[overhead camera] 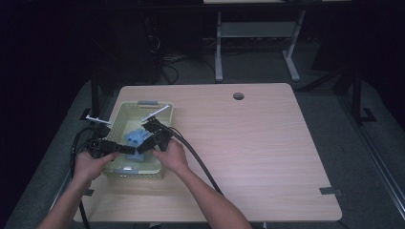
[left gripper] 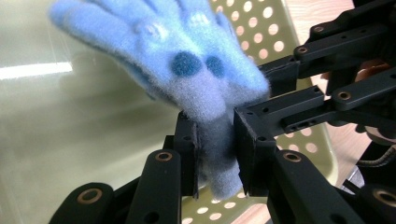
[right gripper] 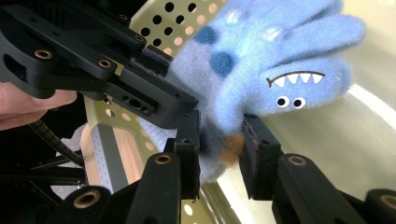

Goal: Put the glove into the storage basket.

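Observation:
A fluffy light-blue glove (overhead camera: 135,137) with dark blue dots and a printed toothy monster face lies over the floor of a pale green perforated basket (overhead camera: 143,106) at the table's left. My left gripper (overhead camera: 130,149) reaches in from the left and is shut on the glove's lower end (left gripper: 219,154). My right gripper (overhead camera: 142,147) comes from the right and is shut on the same glove (right gripper: 280,56) close beside it. In the left gripper view the right gripper (left gripper: 275,93) pinches the glove's edge. The two sets of jaws nearly touch.
The basket wall (left gripper: 261,28) rises right behind the glove. The wooden table (overhead camera: 258,143) stretches to the right, with a round cable hole (overhead camera: 238,96) near its far edge and a grey tape strip (overhead camera: 330,191) at the front right. Cables trail off the left edge.

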Demonstrator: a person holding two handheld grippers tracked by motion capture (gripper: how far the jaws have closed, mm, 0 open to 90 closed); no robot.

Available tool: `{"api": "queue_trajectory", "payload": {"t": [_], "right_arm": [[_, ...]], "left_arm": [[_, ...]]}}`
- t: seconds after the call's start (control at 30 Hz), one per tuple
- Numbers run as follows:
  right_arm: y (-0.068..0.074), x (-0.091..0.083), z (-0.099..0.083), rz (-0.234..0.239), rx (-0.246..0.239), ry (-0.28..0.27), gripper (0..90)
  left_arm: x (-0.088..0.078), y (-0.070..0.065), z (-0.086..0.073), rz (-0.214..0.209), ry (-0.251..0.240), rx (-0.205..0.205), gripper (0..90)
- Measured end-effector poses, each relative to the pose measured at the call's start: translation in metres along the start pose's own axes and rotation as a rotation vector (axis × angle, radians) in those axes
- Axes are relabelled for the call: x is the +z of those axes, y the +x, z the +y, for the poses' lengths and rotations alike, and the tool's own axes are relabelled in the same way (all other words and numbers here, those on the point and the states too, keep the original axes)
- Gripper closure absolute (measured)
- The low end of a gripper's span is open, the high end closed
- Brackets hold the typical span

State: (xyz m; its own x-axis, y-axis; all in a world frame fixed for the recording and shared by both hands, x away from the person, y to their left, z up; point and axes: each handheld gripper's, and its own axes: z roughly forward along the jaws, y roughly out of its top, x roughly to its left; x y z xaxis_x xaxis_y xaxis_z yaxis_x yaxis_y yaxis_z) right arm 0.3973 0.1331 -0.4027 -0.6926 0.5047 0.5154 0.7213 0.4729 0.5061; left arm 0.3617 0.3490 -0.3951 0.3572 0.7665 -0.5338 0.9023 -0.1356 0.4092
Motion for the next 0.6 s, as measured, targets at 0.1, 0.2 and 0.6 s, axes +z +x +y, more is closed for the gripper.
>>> {"api": "queue_trajectory", "payload": {"t": [0.1,0.2,0.6], "right_arm": [[-0.002,0.000,0.001,-0.008,0.001,0.005,70.9],[-0.002,0.001,0.002,-0.018,-0.003,0.006,70.9],[0.005,-0.012,0.002,-0.052,-0.024,-0.007,68.8]], "left_arm": [[0.002,0.003,-0.001,0.000,0.005,-0.021,71.6],[0.003,0.003,-0.001,0.009,0.009,-0.023,71.6],[0.028,-0.005,0.005,0.206,0.164,0.000,69.2]]}}
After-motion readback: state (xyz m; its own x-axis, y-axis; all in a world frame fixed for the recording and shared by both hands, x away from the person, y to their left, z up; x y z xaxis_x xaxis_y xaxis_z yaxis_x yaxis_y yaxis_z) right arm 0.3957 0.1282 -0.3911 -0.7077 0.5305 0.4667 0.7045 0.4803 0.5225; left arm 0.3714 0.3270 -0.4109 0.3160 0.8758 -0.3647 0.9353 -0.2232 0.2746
